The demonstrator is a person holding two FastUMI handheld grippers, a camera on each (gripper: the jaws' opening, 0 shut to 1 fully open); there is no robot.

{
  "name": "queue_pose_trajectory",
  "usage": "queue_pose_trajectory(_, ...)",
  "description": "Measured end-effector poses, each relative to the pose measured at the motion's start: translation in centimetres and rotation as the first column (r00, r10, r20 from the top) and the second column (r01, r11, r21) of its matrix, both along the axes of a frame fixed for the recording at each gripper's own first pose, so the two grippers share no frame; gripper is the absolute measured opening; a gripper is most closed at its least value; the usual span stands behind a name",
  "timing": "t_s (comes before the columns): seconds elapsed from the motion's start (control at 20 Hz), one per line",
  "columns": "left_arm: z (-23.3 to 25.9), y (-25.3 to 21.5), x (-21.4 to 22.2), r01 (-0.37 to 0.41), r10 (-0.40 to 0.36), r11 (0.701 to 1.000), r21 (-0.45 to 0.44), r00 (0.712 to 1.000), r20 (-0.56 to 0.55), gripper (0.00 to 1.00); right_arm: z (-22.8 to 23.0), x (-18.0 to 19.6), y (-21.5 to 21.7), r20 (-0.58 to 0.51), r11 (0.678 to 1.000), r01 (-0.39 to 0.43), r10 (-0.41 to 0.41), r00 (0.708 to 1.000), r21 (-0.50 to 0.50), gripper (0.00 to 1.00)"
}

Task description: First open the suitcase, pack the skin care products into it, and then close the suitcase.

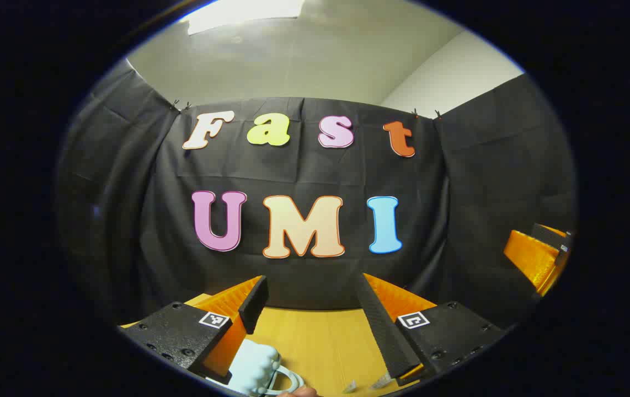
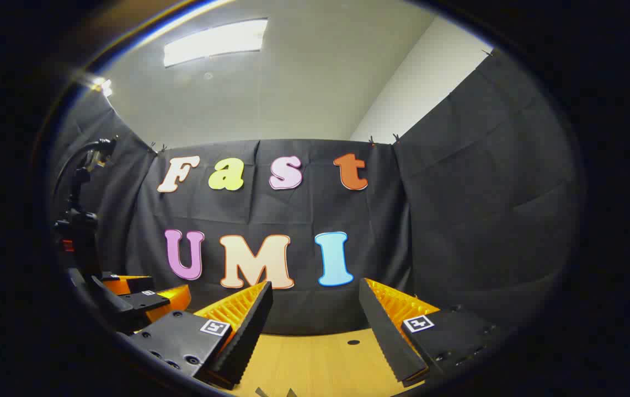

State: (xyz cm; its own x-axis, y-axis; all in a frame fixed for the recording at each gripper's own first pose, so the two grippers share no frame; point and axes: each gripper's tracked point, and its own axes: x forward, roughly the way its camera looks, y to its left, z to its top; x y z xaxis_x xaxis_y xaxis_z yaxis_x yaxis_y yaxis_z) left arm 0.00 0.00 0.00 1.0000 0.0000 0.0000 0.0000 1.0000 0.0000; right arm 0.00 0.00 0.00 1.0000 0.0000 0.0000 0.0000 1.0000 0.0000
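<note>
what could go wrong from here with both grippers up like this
1. Both cameras face the booth wall, so the light blue suitcase sits only at the bottom edge of the left gripper view; a reach for it would likely be poorly aimed.
2. The left gripper hangs just above that suitcase with open jaws; dropping straight down might knock it across the wooden table.
3. The right gripper is close beside the left; they might collide.

Two orange-and-black grippers

My left gripper (image 1: 315,309) has ribbed orange fingers (image 1: 386,298) faced with black pads, black screwed plates and square white markers; I see my right gripper (image 2: 315,314) built alike, its pads toothed along the edge.
</note>
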Motion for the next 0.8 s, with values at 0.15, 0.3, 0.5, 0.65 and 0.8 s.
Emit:
queue_pose_trajectory(0.15, 0.2, 0.0, 0.0, -0.008, 0.008, 1.0, -0.022, 1.0, 0.003, 0.95, 0.3, 0.4, -0.7, 0.028, 1.0, 0.018, -0.018, 0.999, -0.01, 0.97)
queue_pose_trajectory(0.3, 1.1, 0.5, -0.1, -0.028, 0.027, 0.999, 0.032, 0.999, 0.041, 0.95, -0.7, 0.9, -0.5, 0.003, 1.0, 0.01, -0.01, 1.0, -0.023, 0.97)
queue_pose_trajectory(0.5, 0.4, -0.1, -0.5, 0.003, -0.004, 0.999, 0.033, 0.999, 0.034, 0.94, -2.4, 1.4, 0.1, -0.042, 1.0, -0.007, 0.007, 0.999, -0.017, 0.98)
queue_pose_trajectory(0.65, 0.1, 0.5, -0.6, -0.003, 0.002, 1.0, 0.019, 1.0, 0.03, 0.95, -3.2, 1.6, 0.8, -0.065, 1.0, -0.025, 0.024, 0.998, -0.013, 0.97)
queue_pose_trajectory(0.8, 0.2, 1.4, -0.5, -0.024, 0.024, 0.999, -0.021, 0.999, 0.033, 0.94, -3.0, 1.9, 0.6, -0.06, 1.0, -0.027, 0.026, 0.998, -0.011, 0.98)
